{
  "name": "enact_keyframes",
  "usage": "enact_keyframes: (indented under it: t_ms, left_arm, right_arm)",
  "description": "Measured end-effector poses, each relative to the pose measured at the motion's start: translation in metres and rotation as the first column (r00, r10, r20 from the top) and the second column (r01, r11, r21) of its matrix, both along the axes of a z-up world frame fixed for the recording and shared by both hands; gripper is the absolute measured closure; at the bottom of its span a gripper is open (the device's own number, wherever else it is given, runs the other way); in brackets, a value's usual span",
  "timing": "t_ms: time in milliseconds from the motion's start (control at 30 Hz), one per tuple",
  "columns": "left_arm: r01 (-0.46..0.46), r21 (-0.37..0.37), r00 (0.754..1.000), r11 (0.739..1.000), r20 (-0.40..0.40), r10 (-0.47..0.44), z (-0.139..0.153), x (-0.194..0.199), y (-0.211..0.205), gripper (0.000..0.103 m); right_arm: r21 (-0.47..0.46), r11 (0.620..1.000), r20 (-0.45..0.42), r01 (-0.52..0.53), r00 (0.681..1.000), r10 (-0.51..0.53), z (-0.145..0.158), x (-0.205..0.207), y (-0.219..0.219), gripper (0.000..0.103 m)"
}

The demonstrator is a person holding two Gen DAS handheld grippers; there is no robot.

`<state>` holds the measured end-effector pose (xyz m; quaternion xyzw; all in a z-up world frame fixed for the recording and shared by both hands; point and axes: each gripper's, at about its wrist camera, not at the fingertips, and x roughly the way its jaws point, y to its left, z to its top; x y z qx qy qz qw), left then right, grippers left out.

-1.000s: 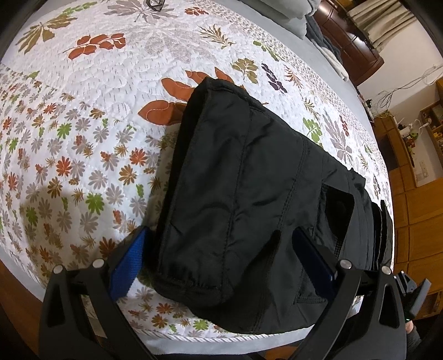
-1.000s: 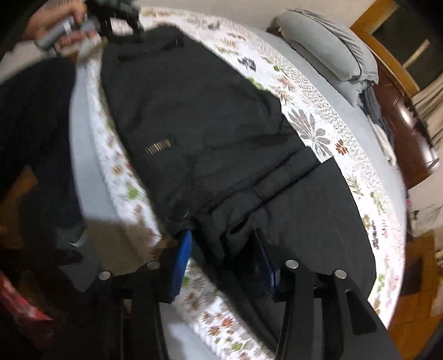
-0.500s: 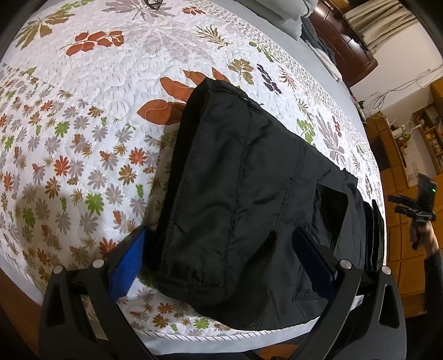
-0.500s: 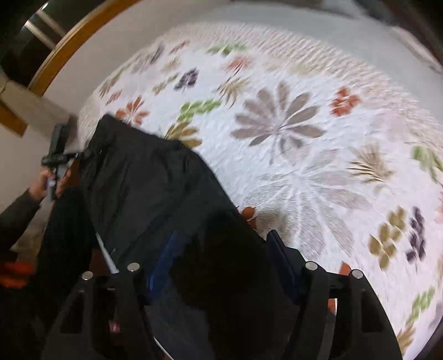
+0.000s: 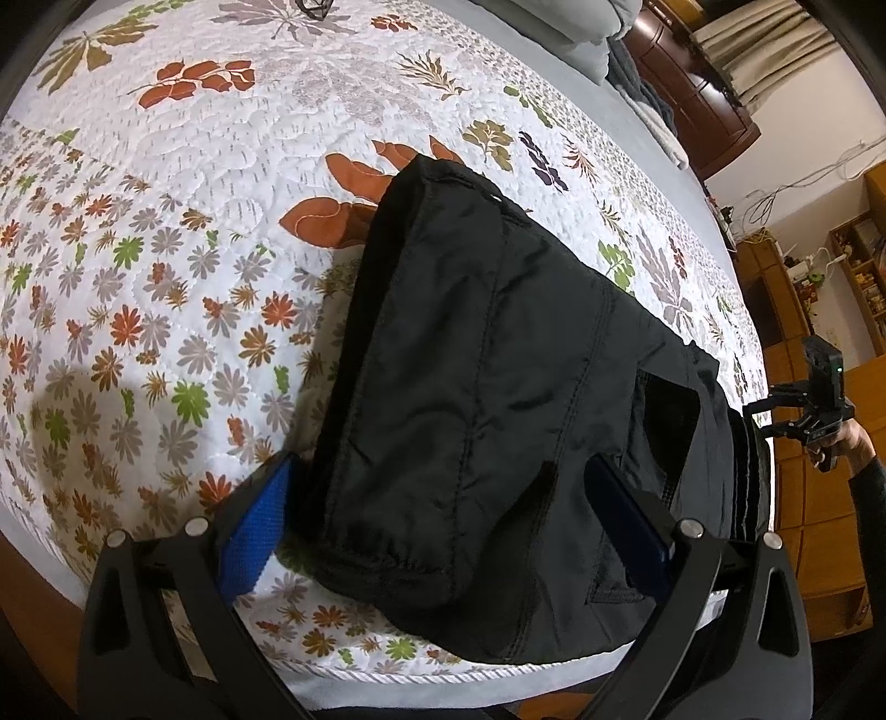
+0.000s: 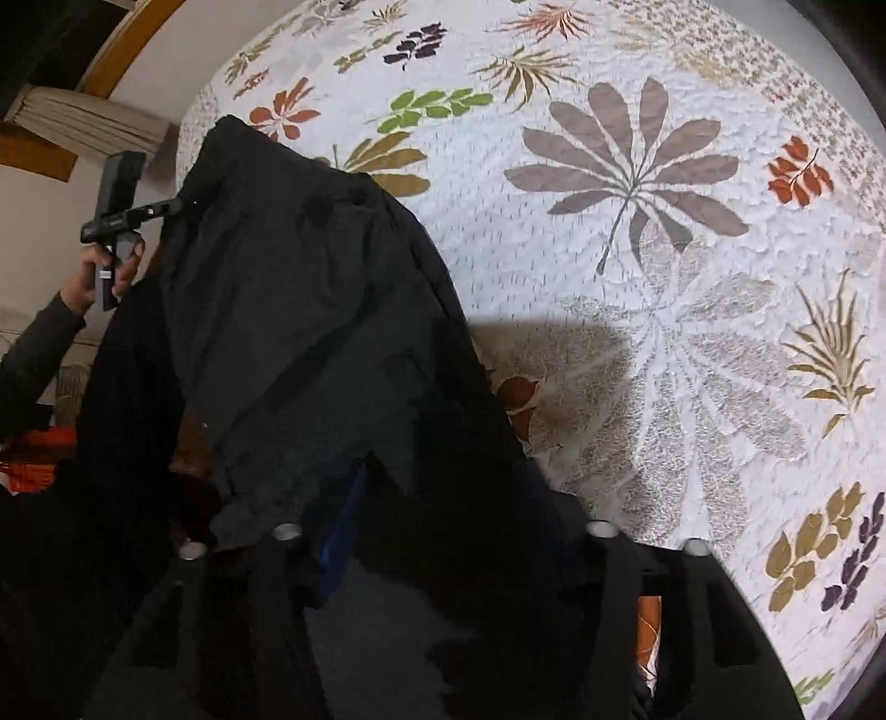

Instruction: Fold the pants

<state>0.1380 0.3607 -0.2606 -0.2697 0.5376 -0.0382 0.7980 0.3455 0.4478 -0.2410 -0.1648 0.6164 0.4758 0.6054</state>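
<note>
Black pants (image 5: 498, 360) lie folded into a thick wedge on the floral quilt (image 5: 166, 249), close to the bed's near edge. My left gripper (image 5: 443, 515) is open wide; its blue-padded fingers (image 5: 255, 520) straddle the hem end of the bundle. My right gripper (image 5: 767, 418), held in a hand, sits at the waistband end. In the right wrist view the pants (image 6: 304, 310) drape over my right gripper (image 6: 437, 509). Its jaws stand narrow with black cloth filling the gap, and the fingertips are hidden. The left gripper (image 6: 166, 207) touches the far corner.
Grey pillows (image 5: 587, 33) and a dark wooden cabinet (image 5: 692, 83) stand past the head of the bed. Wooden shelving (image 5: 858, 266) lines the right wall. The quilt (image 6: 664, 332) stretches bare beyond the pants. A person's dark sleeve (image 6: 39, 354) is at the left.
My right gripper swung from looking along the pants to looking across the quilt, with cloth still over its fingers. In the left view it rose beside the waistband end. My left gripper barely moved.
</note>
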Motion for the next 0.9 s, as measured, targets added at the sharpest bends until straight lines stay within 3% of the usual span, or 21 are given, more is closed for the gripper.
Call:
enact_keyframes:
  t_ms: [33, 100, 167, 267, 500, 567, 700, 767, 833, 900]
  left_arm:
    - [-0.002, -0.002, 1.000, 1.000, 0.000, 0.002, 0.000, 0.000, 0.000, 0.003]
    - [-0.001, -0.002, 1.000, 1.000, -0.004, 0.001, -0.001, 0.002, 0.000, 0.003]
    - [0.001, 0.001, 1.000, 1.000, -0.006, -0.001, -0.002, 0.002, 0.000, 0.003]
    - [0.003, 0.001, 1.000, 1.000, -0.006, -0.003, -0.003, 0.002, 0.001, 0.003]
    - [0.000, -0.003, 1.000, 1.000, -0.003, 0.000, -0.005, 0.002, 0.001, 0.003]
    - [0.007, 0.010, 1.000, 1.000, -0.006, -0.007, -0.005, 0.002, -0.001, 0.003]
    - [0.016, 0.025, 1.000, 1.000, -0.013, -0.016, -0.005, 0.005, -0.005, 0.003]
    - [0.016, 0.020, 1.000, 1.000, -0.011, -0.015, -0.005, 0.005, -0.005, 0.003]
    - [0.006, 0.005, 1.000, 1.000, -0.004, -0.006, -0.006, 0.005, -0.003, 0.003]
    - [-0.001, -0.007, 1.000, 1.000, 0.003, 0.001, -0.005, 0.003, -0.001, 0.003]
  right_arm:
    - [-0.001, 1.000, -0.014, -0.005, 1.000, 0.005, -0.003, 0.001, 0.000, 0.043]
    - [0.001, 1.000, -0.045, -0.017, 0.999, 0.017, -0.006, 0.001, 0.000, 0.053]
    - [0.008, 1.000, -0.034, -0.020, 0.999, 0.020, -0.004, 0.002, -0.001, 0.087]
    - [0.044, 0.999, 0.002, -0.029, 1.000, 0.029, 0.010, -0.001, -0.005, 0.100]
    - [0.089, 0.995, 0.067, -0.045, 0.997, 0.039, 0.034, -0.005, 0.006, 0.101]
    - [0.106, 0.994, 0.050, -0.024, 0.999, 0.019, 0.027, 0.000, 0.012, 0.101]
    - [0.021, 0.999, 0.094, -0.040, 0.995, 0.038, 0.006, -0.010, 0.023, 0.099]
    - [0.033, 0.999, 0.124, -0.018, 0.992, 0.014, 0.017, -0.012, 0.020, 0.084]
    - [0.081, 0.996, 0.187, 0.025, 0.982, -0.040, 0.042, -0.014, 0.012, 0.076]
    - [0.129, 0.991, 0.209, 0.043, 0.975, -0.069, 0.059, -0.020, 0.005, 0.076]
